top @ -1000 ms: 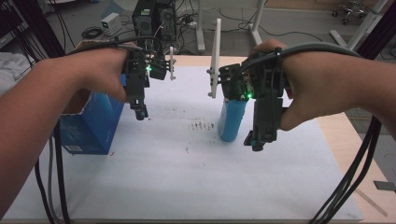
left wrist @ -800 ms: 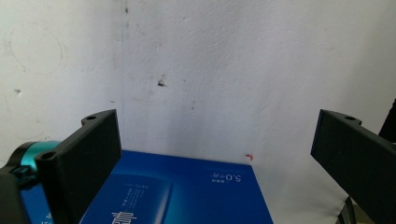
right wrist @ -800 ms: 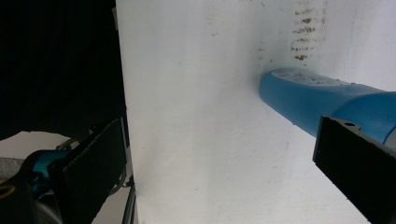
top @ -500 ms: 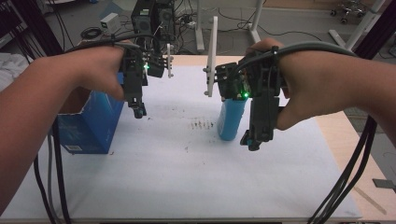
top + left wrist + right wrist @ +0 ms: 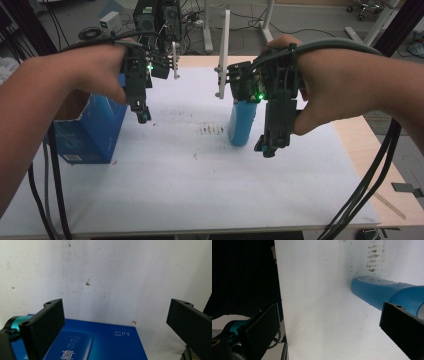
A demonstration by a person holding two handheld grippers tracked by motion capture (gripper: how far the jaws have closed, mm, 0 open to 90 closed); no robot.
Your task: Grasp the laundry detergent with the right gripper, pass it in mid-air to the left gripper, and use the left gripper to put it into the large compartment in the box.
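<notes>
A blue carton [image 5: 90, 132] with an open top stands at the left of the white sheet [image 5: 190, 185]. My left gripper [image 5: 142, 117] hangs just right of it, pointing down. In the left gripper view the jaws of the left gripper [image 5: 115, 322] stand wide apart and hold nothing, with the carton's printed face [image 5: 100, 345] low between them. A blue cylinder [image 5: 242, 122] stands upright near the middle. My right gripper [image 5: 267, 147] hovers beside its right flank. In the right gripper view the right gripper [image 5: 329, 325] is open, and the cylinder [image 5: 382, 293] lies by the right-hand jaw, apart from it.
Dark smudges [image 5: 212, 130] mark the sheet left of the cylinder. Two thin white posts [image 5: 225, 50] [image 5: 175, 60] rise at the table's far edge, with black equipment [image 5: 155, 15] behind. Bare wood [image 5: 360, 145] shows right of the sheet. Cables [image 5: 370, 190] trail from both hands.
Both grippers have drifted slightly left and farther from me. Their jaws stay apart. The carton and the cylinder have not moved.
</notes>
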